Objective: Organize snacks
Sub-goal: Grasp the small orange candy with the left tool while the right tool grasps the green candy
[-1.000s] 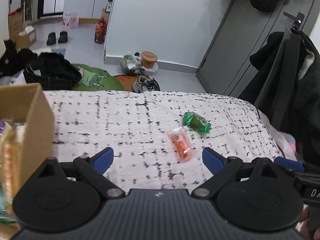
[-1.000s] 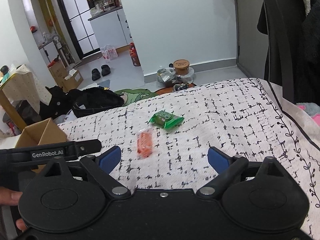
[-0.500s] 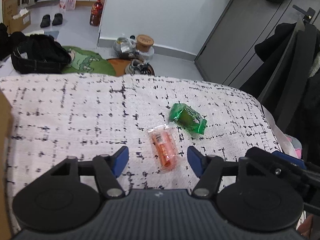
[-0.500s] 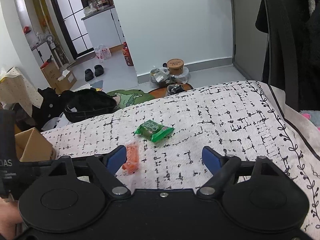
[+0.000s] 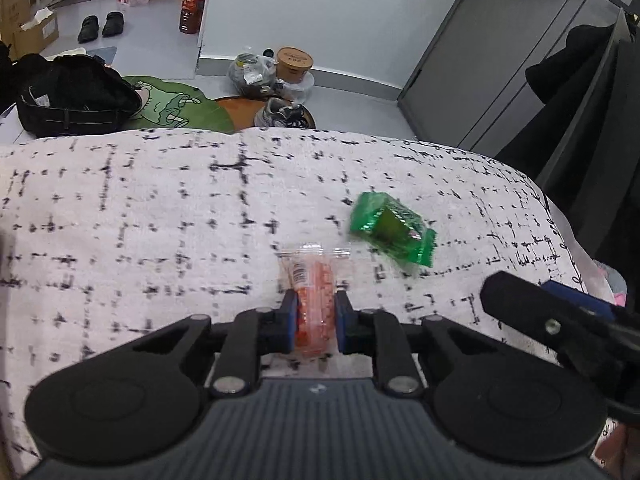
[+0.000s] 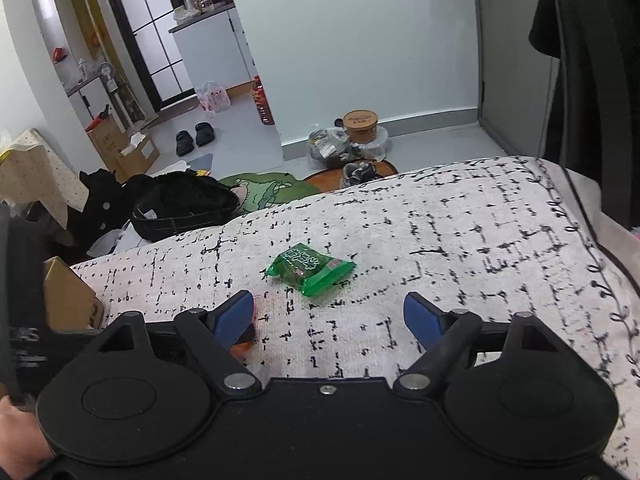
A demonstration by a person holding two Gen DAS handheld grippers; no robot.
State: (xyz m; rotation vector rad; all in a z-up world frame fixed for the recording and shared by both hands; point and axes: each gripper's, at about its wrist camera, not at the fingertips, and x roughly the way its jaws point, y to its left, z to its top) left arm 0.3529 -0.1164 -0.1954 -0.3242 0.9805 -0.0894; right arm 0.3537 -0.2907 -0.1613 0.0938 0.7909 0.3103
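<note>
An orange snack packet in clear wrap lies on the white, black-flecked cloth. My left gripper is shut on its near half, blue pads pressing both sides. A green snack packet lies just beyond it to the right. In the right wrist view my right gripper stands open, low over the cloth, with the green snack packet a little ahead of its fingertips. A sliver of the orange packet shows behind the left finger there.
A cardboard box stands at the cloth's left end. Beyond the far edge the floor holds a black bag, a green mat, shoes and a paper tub. Dark coats hang at the right.
My left gripper moved forward and down over the orange packet and shut on it. My right gripper came closer to the green packet, its jaws narrowing slightly.
</note>
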